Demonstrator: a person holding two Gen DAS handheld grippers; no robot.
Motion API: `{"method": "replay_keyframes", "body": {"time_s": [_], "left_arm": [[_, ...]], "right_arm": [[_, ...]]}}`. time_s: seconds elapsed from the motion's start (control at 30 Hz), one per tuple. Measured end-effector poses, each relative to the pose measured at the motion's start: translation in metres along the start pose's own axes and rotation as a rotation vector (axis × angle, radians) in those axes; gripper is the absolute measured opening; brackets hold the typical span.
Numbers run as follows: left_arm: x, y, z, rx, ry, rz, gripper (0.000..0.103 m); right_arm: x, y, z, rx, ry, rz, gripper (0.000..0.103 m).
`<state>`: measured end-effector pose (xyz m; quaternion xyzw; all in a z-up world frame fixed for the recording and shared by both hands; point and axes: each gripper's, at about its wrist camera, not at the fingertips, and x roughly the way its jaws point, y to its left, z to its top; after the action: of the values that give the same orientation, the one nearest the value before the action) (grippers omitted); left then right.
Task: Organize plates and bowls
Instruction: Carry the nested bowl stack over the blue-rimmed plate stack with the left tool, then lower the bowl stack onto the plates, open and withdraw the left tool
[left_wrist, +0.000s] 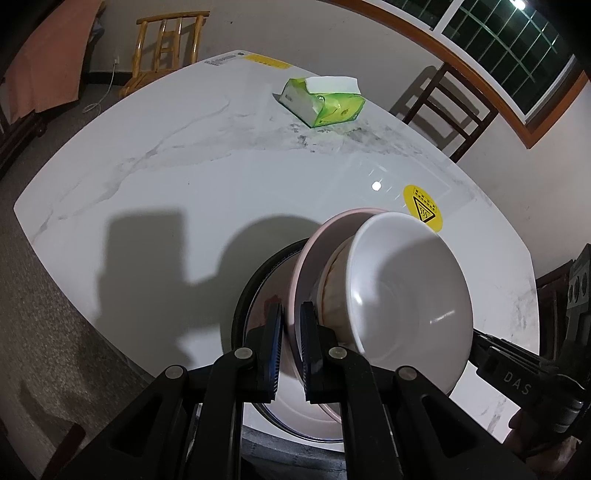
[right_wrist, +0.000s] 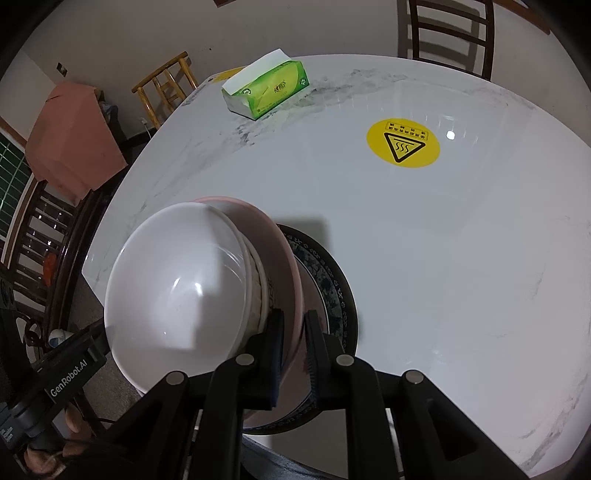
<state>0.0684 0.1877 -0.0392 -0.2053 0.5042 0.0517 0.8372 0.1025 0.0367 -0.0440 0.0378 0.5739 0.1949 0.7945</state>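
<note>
bowl (left_wrist: 406, 295) nested in pink plate (left_wrist: 314, 266), left gripper (left_wrist: 291, 317) and right gripper (right_wrist: 293, 325) jaws clamped on plate rim, dark plate (right_wrist: 332, 280) beneath, on bench (left_wrist: 184, 177)

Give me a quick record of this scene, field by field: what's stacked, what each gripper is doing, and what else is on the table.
stack: white bowl nested in another bowl, on a pink plate, over a dark-rimmed patterned plate
left gripper: shut on the pink plate's rim
right gripper: shut on the pink plate's opposite rim
surface: white marble table
other items: green tissue box, yellow warning sticker
surroundings: wooden chair beyond the table
</note>
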Motion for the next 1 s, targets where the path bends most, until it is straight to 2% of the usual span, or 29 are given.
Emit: {"method": "replay_keyframes", "body": {"time_s": [0.17, 0.37, 0.4, 0.5, 0.57, 0.67, 0.87, 1.0], "left_arm": [[-0.001, -0.002, 0.000, 0.015, -0.007, 0.016, 0.009], [-0.007, -0.001, -0.001, 0.027, -0.036, 0.056, 0.022], [-0.008, -0.001, -0.001, 0.028, -0.042, 0.060, 0.024], [-0.014, -0.001, -0.001, 0.038, -0.065, 0.075, 0.031], [-0.018, -0.001, -0.001, 0.045, -0.080, 0.082, 0.035], [-0.027, 0.000, -0.004, 0.055, -0.114, 0.090, 0.044], [-0.049, -0.007, -0.011, 0.095, -0.199, 0.118, 0.061], [-0.059, -0.015, -0.018, 0.130, -0.222, 0.114, 0.067]], "right_arm": [[-0.001, -0.001, 0.000, -0.016, -0.017, -0.014, 0.018], [-0.006, -0.010, 0.001, 0.003, -0.040, -0.031, 0.039], [-0.008, -0.012, 0.001, 0.002, -0.047, -0.029, 0.040], [-0.016, -0.015, -0.001, -0.012, -0.085, -0.048, 0.054], [-0.021, -0.016, -0.003, -0.027, -0.116, -0.058, 0.056], [-0.029, -0.018, -0.007, -0.053, -0.148, -0.061, 0.065], [-0.042, -0.021, -0.017, -0.070, -0.191, -0.049, 0.067], [-0.046, -0.021, -0.027, -0.078, -0.194, -0.033, 0.068]]}}
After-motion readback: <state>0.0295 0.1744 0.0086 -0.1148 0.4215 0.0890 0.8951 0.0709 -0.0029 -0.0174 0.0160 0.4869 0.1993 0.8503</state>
